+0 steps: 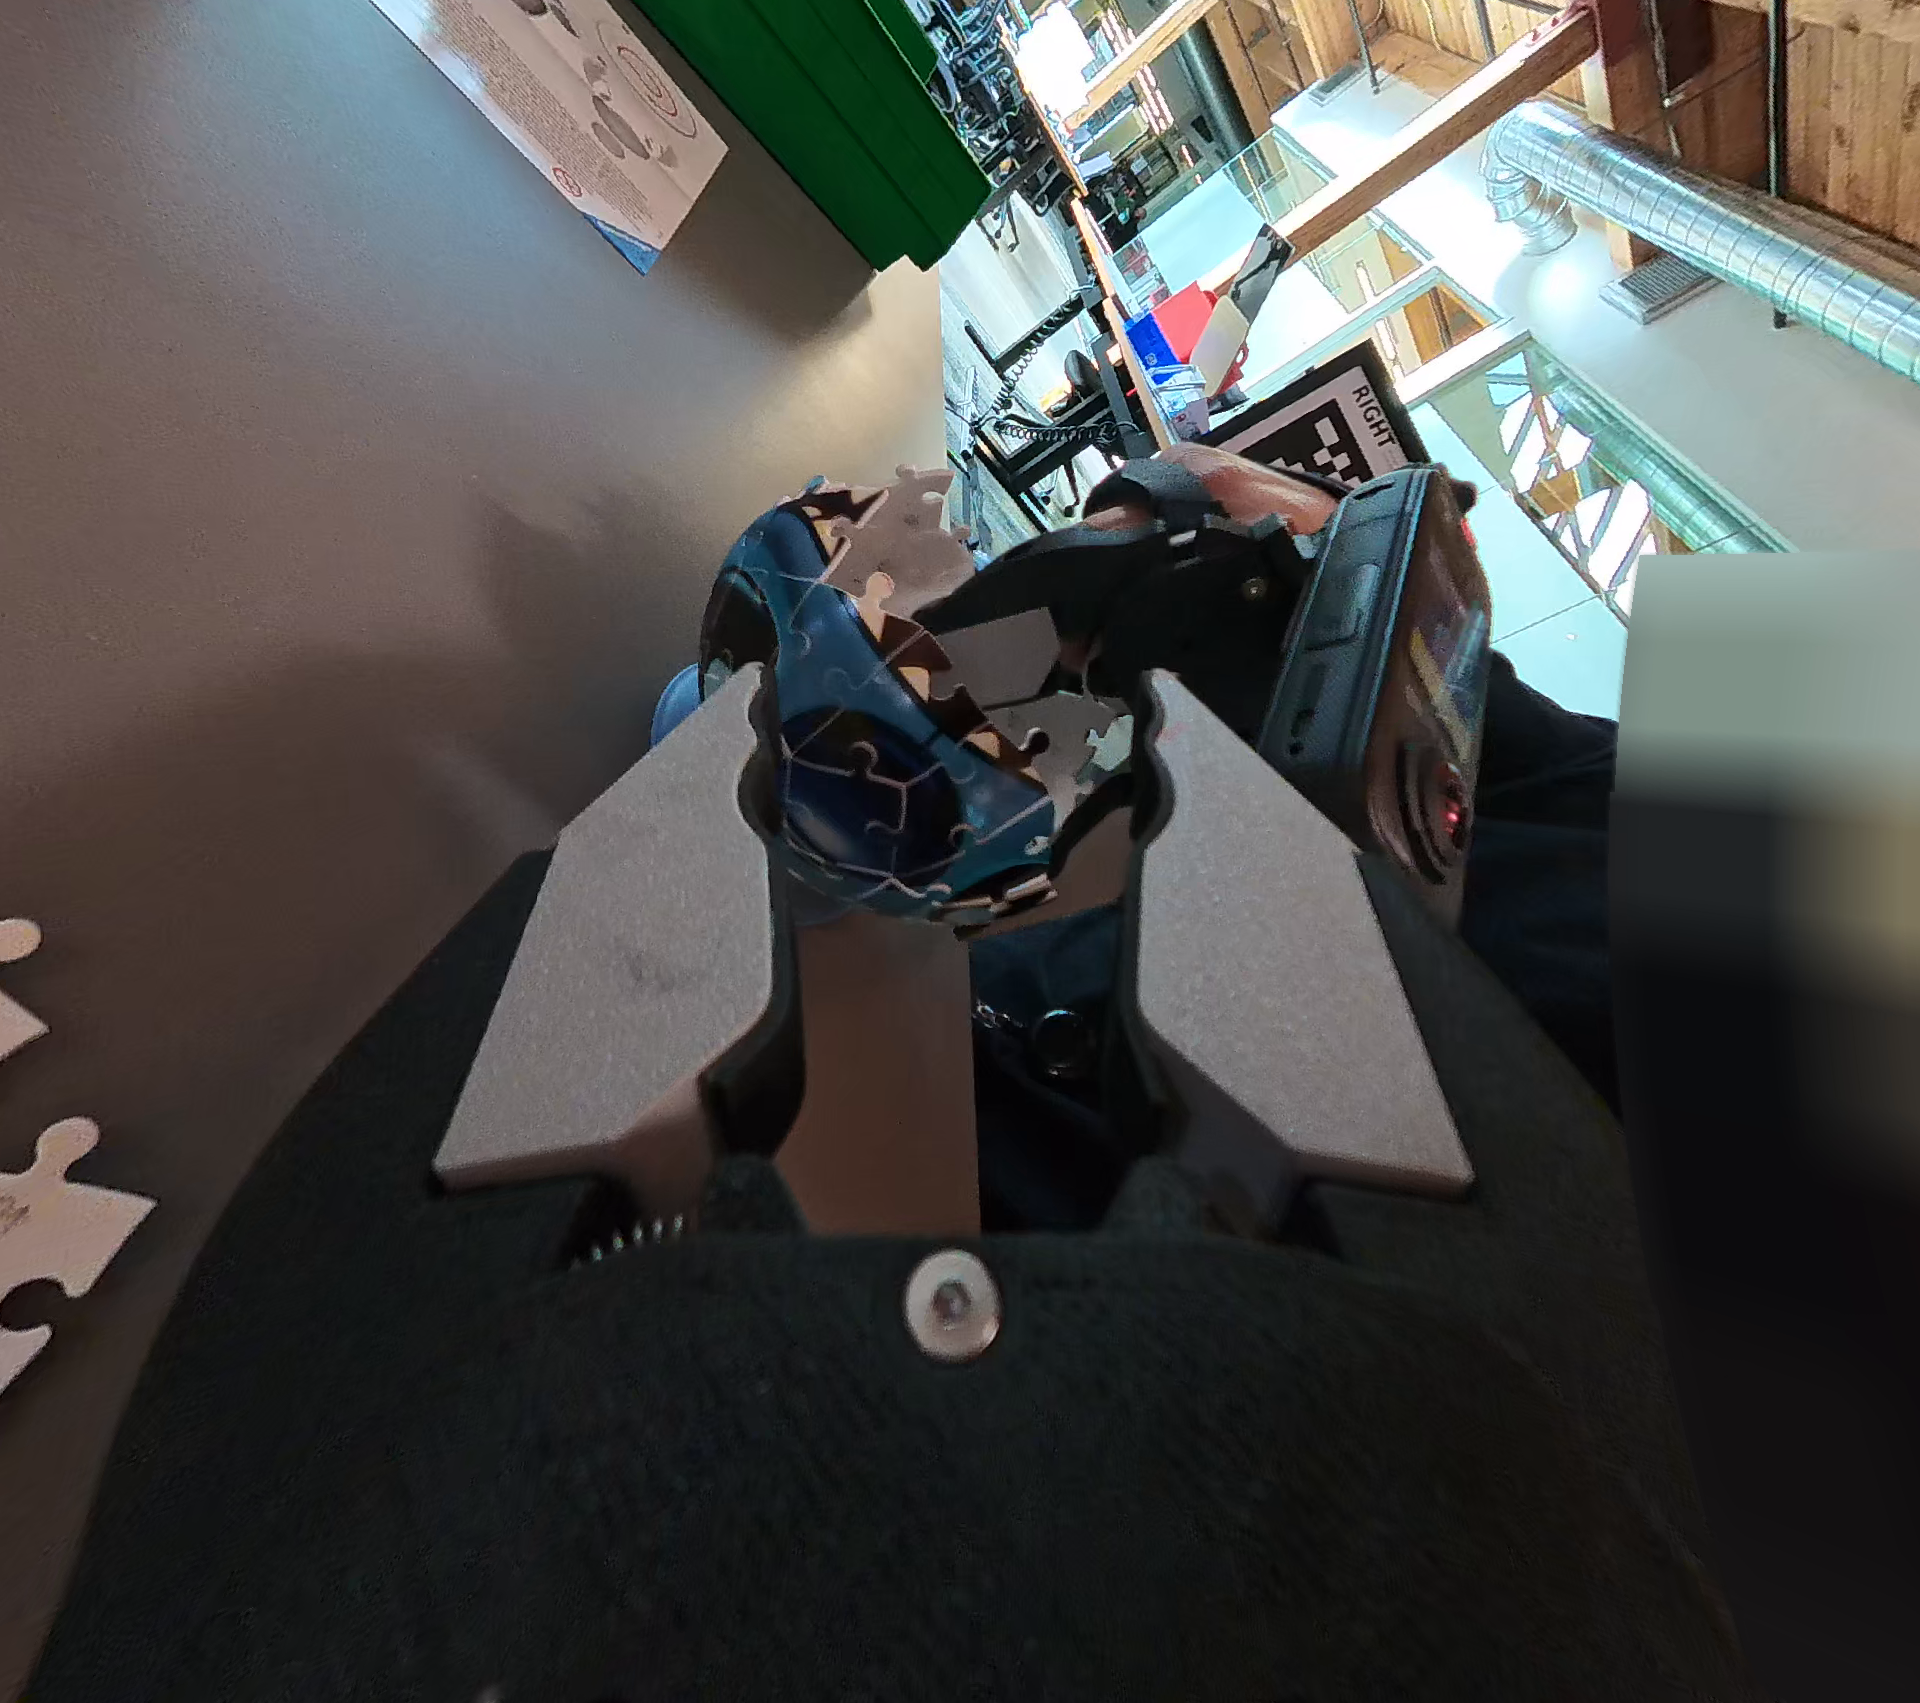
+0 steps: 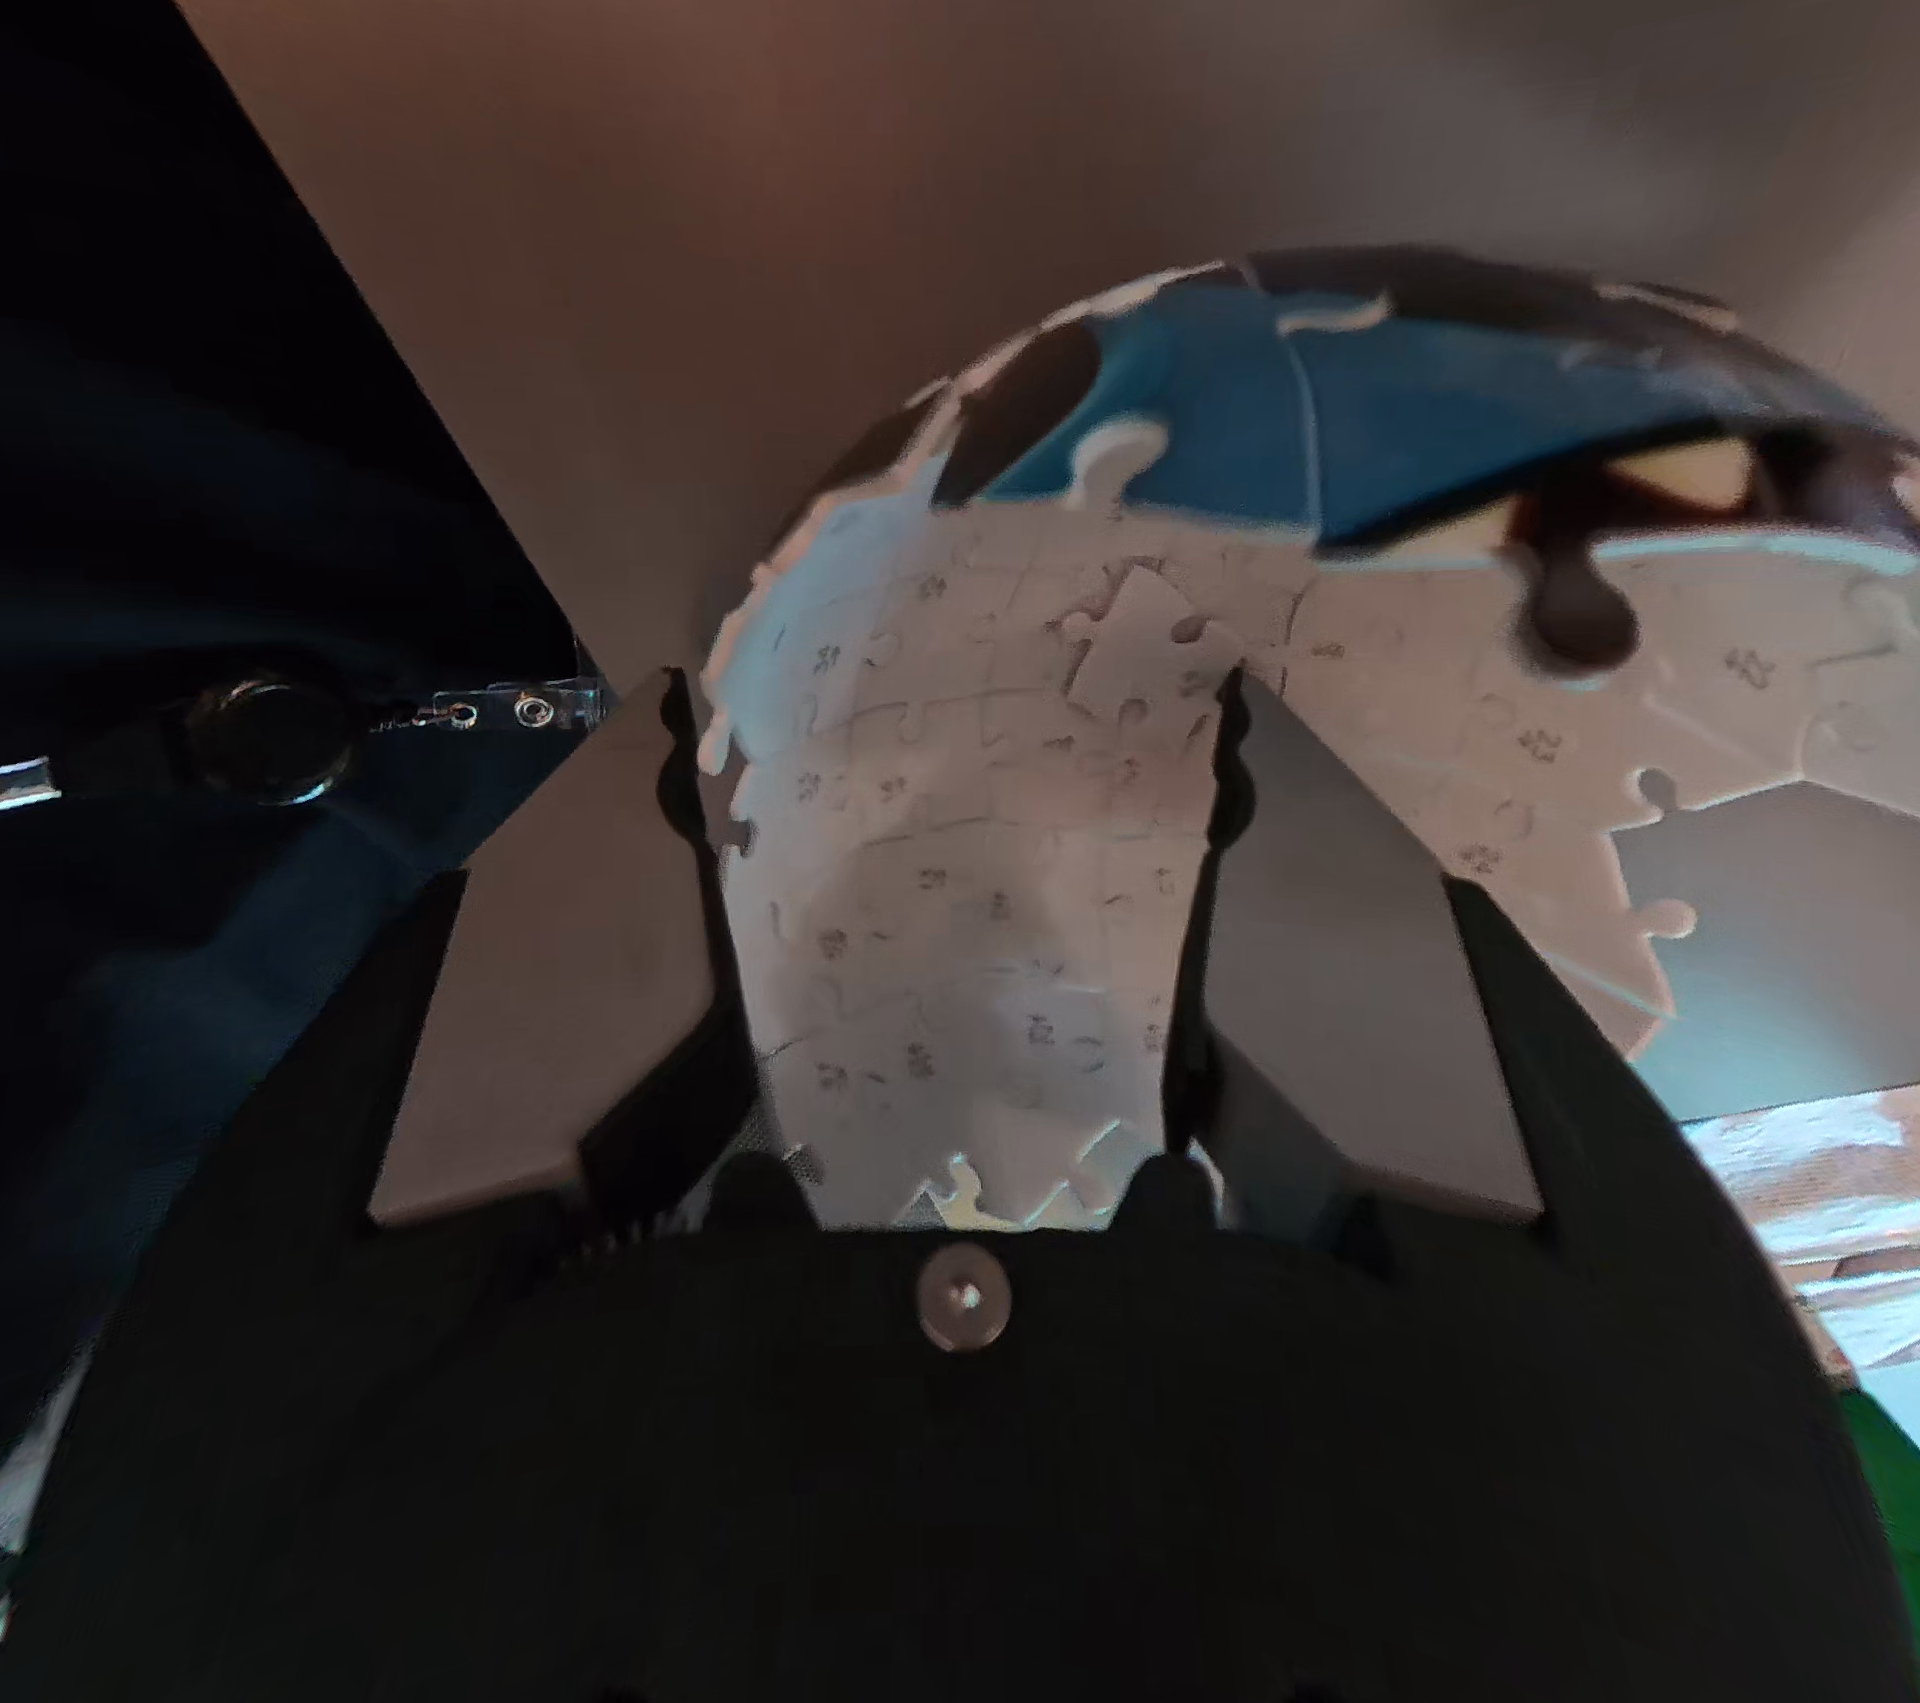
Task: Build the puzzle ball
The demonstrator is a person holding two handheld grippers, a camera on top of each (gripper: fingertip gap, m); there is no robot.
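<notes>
The left gripper (image 1: pixel 951 718) is clamping the partly built puzzle ball (image 1: pixel 883 718), its two grey fingers (image 1: pixel 644 905) pressing against opposite sides of the curved blue-and-black shell, which is being held up above the grey table (image 1: pixel 312 406). Starting at the far left of the left wrist view, a few loose white puzzle pieces (image 1: pixel 52 1217) are lying face down on the table near the edge of the picture. Further along, a white puzzle box (image 1: pixel 488 43) is resting on the table, and a green box (image 1: pixel 758 12) is standing just beside it. In the middle, the ball is showing its printed outer side toward the table and its pale inner side toward the right. At the right, the right gripper (image 1: pixel 935 614) is reaching in from beyond the ball, its dark fingers meeting the ball's jagged open rim, with a person's hand (image 1: pixel 1236 490) wrapped around its body.

In the right wrist view, a badge reel (image 2: pixel 260 739) is hanging against dark clothing at the left. In the centre, the right gripper (image 2: pixel 951 697) is sitting with its fingers (image 2: pixel 582 926) spread apart on either side of the ball's white inner surface (image 2: pixel 987 822). Whether they are actually gripping anything is unclear, since the picture is blurred. To the right, the blue outer shell (image 2: pixel 1403 427) is curving away over the table (image 2: pixel 831 95).
</notes>
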